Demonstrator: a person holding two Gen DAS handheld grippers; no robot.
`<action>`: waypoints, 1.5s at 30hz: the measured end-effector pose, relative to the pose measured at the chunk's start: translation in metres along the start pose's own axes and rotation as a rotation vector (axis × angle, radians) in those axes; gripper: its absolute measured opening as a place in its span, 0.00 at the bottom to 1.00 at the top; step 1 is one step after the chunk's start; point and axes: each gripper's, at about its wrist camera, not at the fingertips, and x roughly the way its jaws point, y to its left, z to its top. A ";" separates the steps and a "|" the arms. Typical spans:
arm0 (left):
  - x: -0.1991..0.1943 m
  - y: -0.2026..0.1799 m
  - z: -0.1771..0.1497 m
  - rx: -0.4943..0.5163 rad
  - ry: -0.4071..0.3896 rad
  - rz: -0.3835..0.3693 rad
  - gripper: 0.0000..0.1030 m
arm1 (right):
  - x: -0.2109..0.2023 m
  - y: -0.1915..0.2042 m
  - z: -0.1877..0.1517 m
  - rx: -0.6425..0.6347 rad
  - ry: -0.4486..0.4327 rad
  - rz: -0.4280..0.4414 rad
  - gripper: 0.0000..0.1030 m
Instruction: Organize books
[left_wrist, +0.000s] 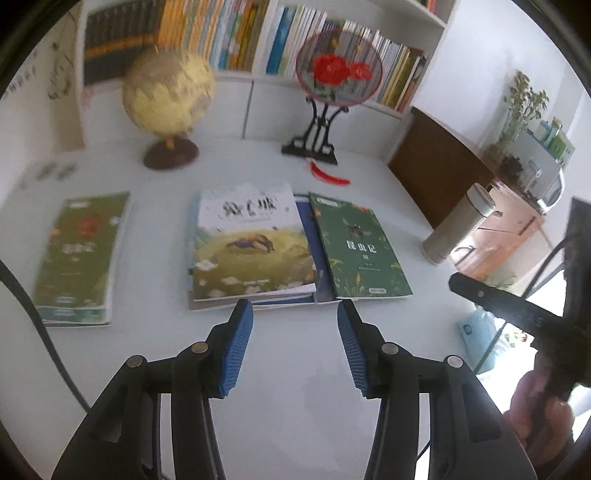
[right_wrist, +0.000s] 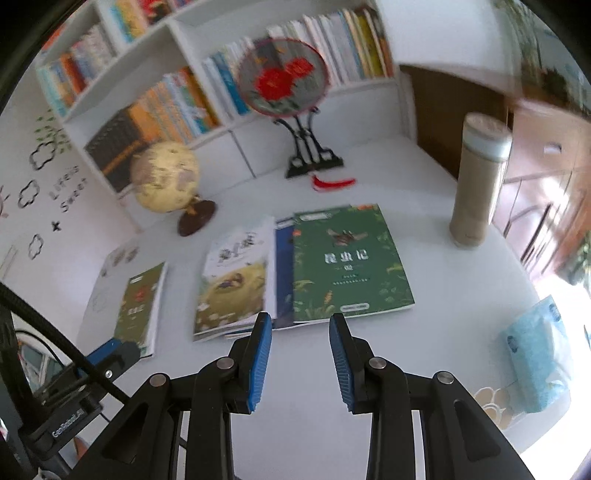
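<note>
- The left gripper (left_wrist: 295, 308), black with blue ribbed pads, hangs just short of the near edge of the middle pile, its jaws apart and nothing between them.
- The right gripper (right_wrist: 301, 321) has its jaws parted a little less, also empty, aimed at the seam between the pile and the dark green paperback with white title lettering (right_wrist: 351, 262).
- That green paperback lies flat, its left edge overlapping a blue book (right_wrist: 283, 273), which sits under a white-and-yellow illustrated book (right_wrist: 236, 280).
- A second green paperback with a red flower (left_wrist: 81, 254) lies apart on the left of the white desk (left_wrist: 295, 369).
- Both tools probably point downward to slide onto the books' near edges.
- The loose books likely belong in one stack or on the white bookshelf (right_wrist: 236, 125).
</note>
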 end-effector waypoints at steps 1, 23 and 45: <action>0.008 0.004 0.003 -0.006 0.010 -0.017 0.44 | 0.013 -0.006 0.003 0.022 0.021 -0.009 0.30; 0.162 0.129 0.051 -0.146 0.187 -0.067 0.44 | 0.207 0.069 0.033 -0.143 0.250 0.070 0.30; 0.169 0.151 0.051 -0.213 0.216 -0.223 0.44 | 0.232 0.078 0.041 -0.098 0.255 0.106 0.30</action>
